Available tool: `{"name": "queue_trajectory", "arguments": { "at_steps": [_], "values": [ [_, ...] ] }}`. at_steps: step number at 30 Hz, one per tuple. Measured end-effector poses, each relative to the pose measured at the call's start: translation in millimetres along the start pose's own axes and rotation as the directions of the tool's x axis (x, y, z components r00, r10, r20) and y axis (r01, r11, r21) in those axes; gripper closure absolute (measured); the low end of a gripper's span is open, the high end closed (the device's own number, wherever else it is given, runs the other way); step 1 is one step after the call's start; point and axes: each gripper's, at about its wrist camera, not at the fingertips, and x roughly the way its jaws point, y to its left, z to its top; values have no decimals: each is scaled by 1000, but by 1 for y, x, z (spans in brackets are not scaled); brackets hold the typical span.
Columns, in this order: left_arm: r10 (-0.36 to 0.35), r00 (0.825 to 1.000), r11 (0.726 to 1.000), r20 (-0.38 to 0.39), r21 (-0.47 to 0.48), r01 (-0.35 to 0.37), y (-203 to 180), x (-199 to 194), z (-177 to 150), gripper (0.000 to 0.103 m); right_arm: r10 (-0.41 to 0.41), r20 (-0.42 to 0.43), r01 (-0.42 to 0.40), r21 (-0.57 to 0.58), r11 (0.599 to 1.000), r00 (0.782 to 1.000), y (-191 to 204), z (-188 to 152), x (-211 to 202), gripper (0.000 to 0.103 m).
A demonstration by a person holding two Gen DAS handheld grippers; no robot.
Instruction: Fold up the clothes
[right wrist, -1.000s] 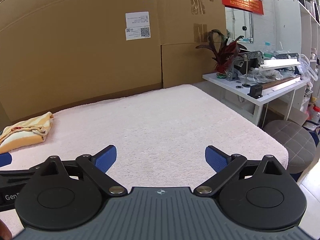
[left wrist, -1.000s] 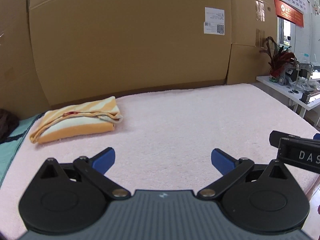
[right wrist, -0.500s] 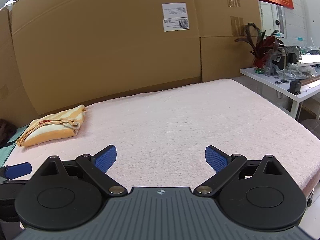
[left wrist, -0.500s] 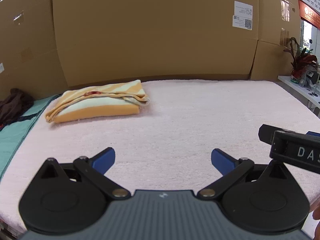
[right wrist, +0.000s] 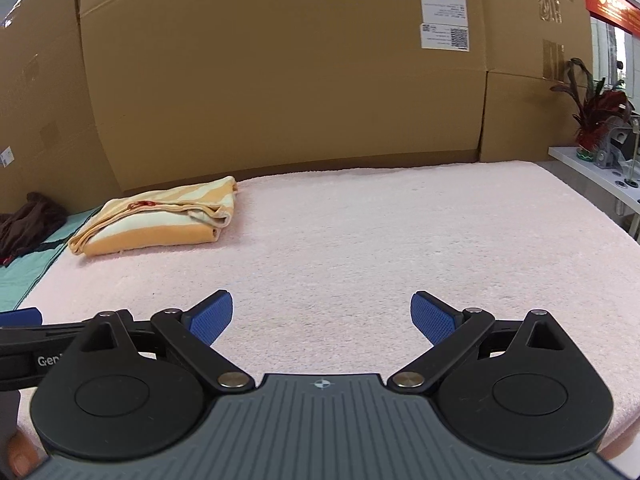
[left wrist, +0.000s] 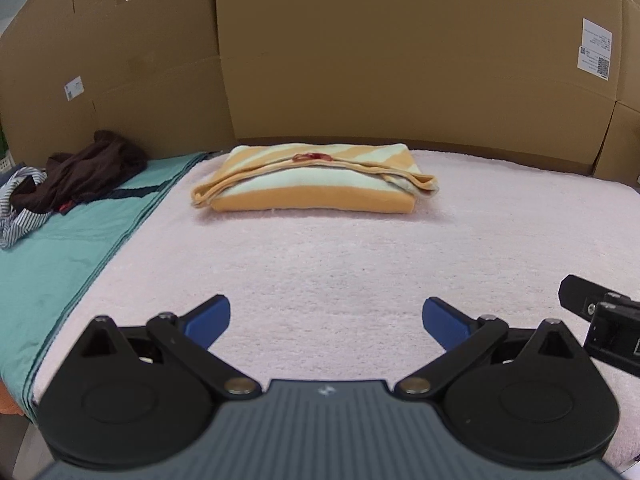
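Since the earlier frames both cameras had swung left, so the folded garment sat nearer mid-frame and a heap of dark clothes had come into sight.

In the left wrist view, the left claw (left wrist: 326, 318) hung released above the pink pad (left wrist: 360, 264), its blue pads (left wrist: 210, 318) spread wide with nothing between them. The folded garment (left wrist: 316, 182), striped orange and pale, lay flat at the far edge of the pad, close to the cardboard wall (left wrist: 400, 60). A small red mark showed on its top fold; what it was could not be made out. Left of the pad ran a teal sheet (left wrist: 68, 248), and on it a dark brown heap (left wrist: 84, 170) lay touching a striped cloth (left wrist: 20, 216). Part of the right claw's black body poked in at the right edge.

In the right wrist view, the right claw (right wrist: 322, 316) was likewise released and empty over the pad (right wrist: 400, 240). The garment (right wrist: 160, 222) lay far left, well apart from the claw. A red-leafed plant (right wrist: 596, 112) stood on a white counter (right wrist: 592, 170) at the right. A fingertip (right wrist: 16, 456) showed at the bottom left corner.
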Motion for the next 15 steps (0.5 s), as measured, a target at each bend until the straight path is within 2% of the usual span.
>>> {"name": "queue_trajectory", "arguments": {
  "at_steps": [15],
  "values": [
    [32, 999, 999, -35, -36, -34, 19, 10, 0, 1, 15, -9, -16, -59, 998, 1000, 21, 0, 9, 5]
  ]
}}
